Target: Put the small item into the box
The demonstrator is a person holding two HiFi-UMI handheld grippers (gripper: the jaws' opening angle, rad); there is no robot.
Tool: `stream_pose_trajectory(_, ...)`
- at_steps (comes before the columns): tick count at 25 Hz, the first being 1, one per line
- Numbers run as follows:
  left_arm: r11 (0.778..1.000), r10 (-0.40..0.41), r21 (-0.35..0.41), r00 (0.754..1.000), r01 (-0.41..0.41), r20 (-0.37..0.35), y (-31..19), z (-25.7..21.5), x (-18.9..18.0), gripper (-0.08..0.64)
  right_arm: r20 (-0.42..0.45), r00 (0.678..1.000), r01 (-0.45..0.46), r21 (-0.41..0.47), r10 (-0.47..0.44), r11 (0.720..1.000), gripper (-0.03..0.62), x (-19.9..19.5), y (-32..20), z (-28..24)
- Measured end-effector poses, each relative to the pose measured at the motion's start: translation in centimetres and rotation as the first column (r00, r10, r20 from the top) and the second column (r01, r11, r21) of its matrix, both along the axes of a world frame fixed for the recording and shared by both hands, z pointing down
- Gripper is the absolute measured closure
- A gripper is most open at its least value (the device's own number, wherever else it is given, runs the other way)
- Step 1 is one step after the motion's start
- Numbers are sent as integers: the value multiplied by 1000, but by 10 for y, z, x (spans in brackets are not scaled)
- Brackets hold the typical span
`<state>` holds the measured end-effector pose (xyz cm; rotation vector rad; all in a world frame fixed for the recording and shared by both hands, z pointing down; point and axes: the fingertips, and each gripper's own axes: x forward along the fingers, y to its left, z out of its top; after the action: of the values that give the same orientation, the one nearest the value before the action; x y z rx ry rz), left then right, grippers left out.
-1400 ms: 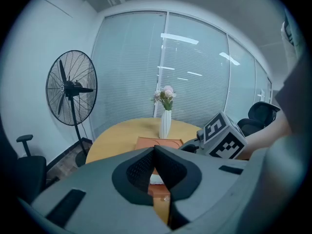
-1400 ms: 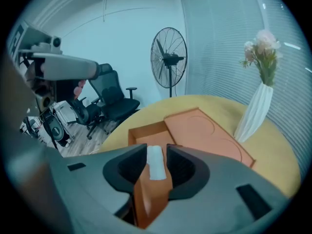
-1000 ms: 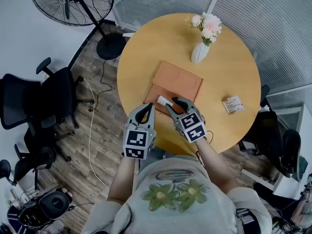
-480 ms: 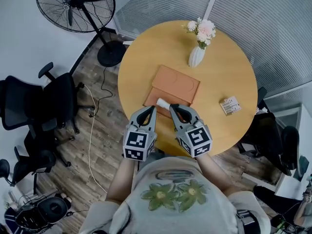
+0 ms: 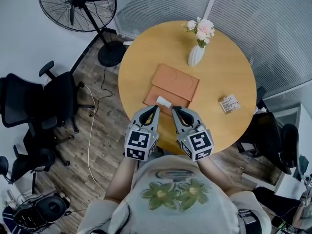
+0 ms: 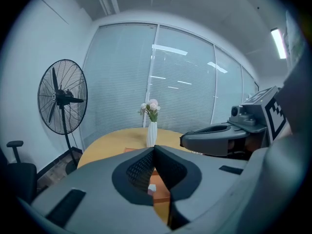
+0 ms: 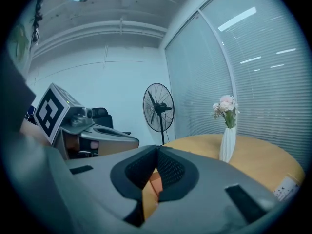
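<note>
In the head view, you are holding the left gripper and the right gripper side by side just short of the box on the worktop. The small item is lying on the box's near part.

In the left gripper view, its jaws are pressing together, gripping nothing.

In the right gripper view, its jaws have just been closing and are meeting on nothing, with the box showing beyond them.

Colours & patterns, tabletop
Table is being shown in yellow-tan, box in terracotta, small item in white, ribbed vase in white w/ pink flowers; left gripper & right gripper in grey w/ blk/wht square markers.
</note>
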<state>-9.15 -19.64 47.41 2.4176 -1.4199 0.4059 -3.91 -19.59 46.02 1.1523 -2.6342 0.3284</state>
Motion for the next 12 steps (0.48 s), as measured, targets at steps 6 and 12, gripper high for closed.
stream_pose_trajectory(6,1000,-5,6,1000,5,-3,1,-4,0,560,1,1000,1,-7,-1,1000,589,3,3,1)
stream_pose_trajectory(12,1000,-3,5,1000,3,-3,3,-4,3,560,0,1000,2,-5,-2,1000,589,4,5,-1)
